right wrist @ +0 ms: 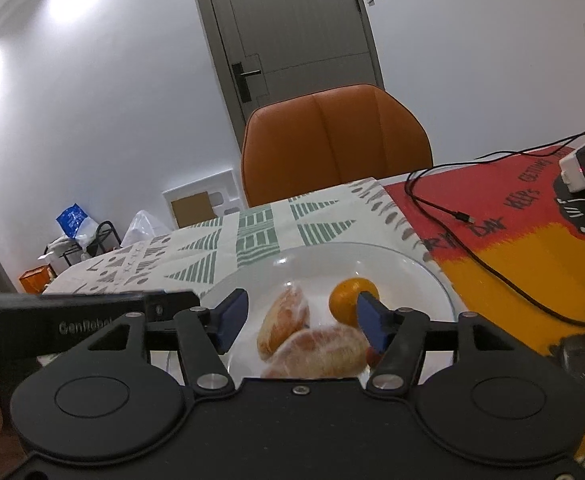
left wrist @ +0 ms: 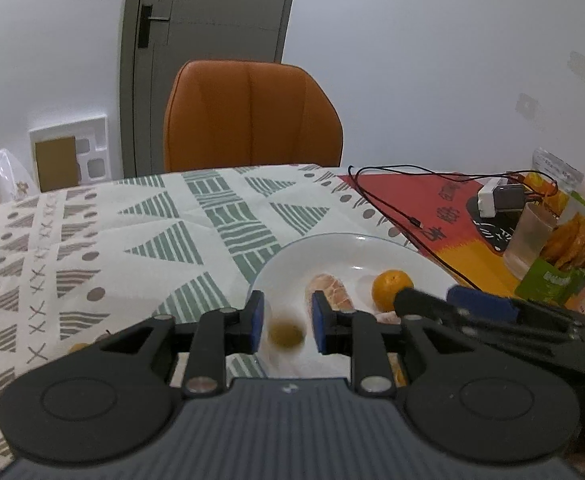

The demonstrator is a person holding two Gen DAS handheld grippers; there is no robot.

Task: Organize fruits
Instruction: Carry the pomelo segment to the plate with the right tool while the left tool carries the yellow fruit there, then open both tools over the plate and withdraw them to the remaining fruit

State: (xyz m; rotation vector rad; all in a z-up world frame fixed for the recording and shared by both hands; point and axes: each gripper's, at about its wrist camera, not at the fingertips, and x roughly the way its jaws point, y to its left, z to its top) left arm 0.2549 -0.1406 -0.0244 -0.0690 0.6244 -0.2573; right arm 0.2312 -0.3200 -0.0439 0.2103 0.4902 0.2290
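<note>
White walls, a grey door (left wrist: 208,20) and an orange chair (left wrist: 252,116) stand behind the table (left wrist: 132,232), which carries a patterned cloth. White plate (left wrist: 332,252) on table: one whole orange (left wrist: 390,290), two peeled citrus pieces (right wrist: 316,352). Small blurred olive-brown fruit (left wrist: 286,334) lies between the fingers of the left hand-held gripper (left wrist: 286,320), jaws apart, not touching it. Right hand-held gripper (right wrist: 300,320): wide open over the peeled pieces, empty. Black cable (left wrist: 392,204) beside plate.
</note>
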